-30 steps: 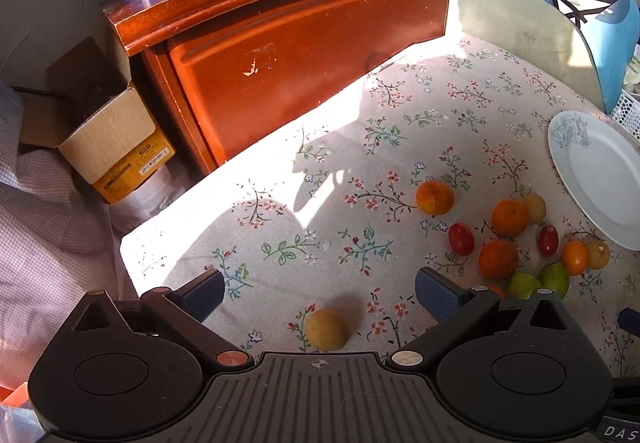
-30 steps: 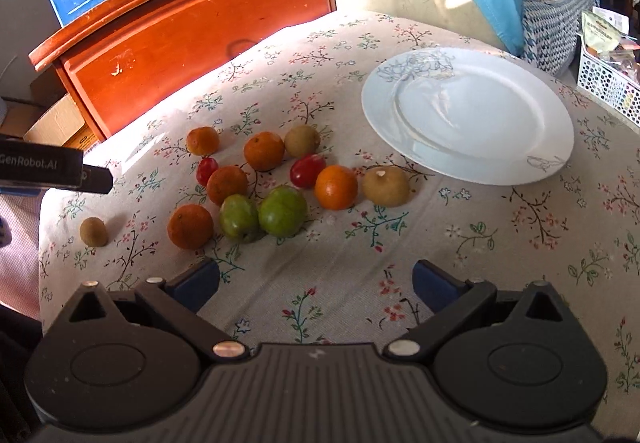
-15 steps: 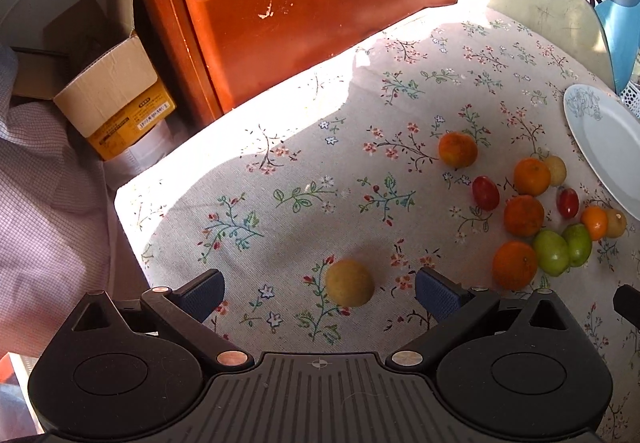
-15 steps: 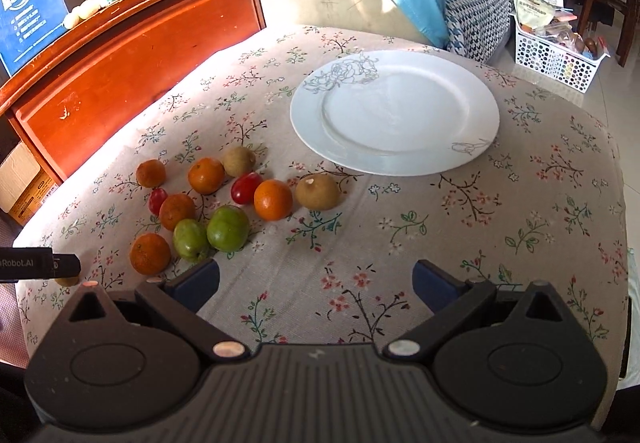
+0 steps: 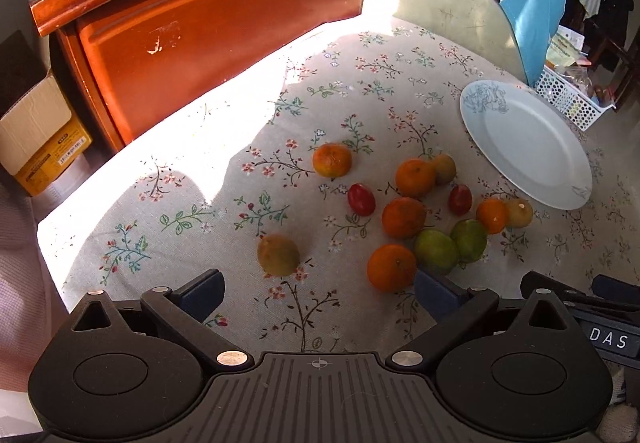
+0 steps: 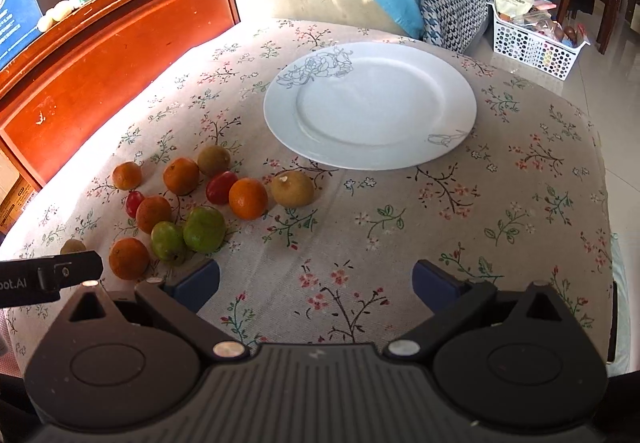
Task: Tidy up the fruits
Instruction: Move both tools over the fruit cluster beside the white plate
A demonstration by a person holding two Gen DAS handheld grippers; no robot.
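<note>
My left hand-held gripper (image 5: 318,293) hangs above the floral-clothed worktop (image 5: 248,147) with its fingers apart and nothing between them. A lone yellow-brown fruit (image 5: 278,255) lies just ahead of its left finger, apart from the rest. My right hand-held gripper (image 6: 316,279) is likewise spread wide and unloaded over bare cloth. The main cluster of fruits (image 6: 188,203) lies ahead of it to the left: oranges, two green fruits (image 6: 204,229), two small red ones and brownish ones, several touching. The white plate (image 6: 370,105) sits beyond the cluster, near but not touching the nearest brown fruit (image 6: 292,189). A red-brown wooden cabinet (image 5: 208,19) stands behind the worktop.
</note>
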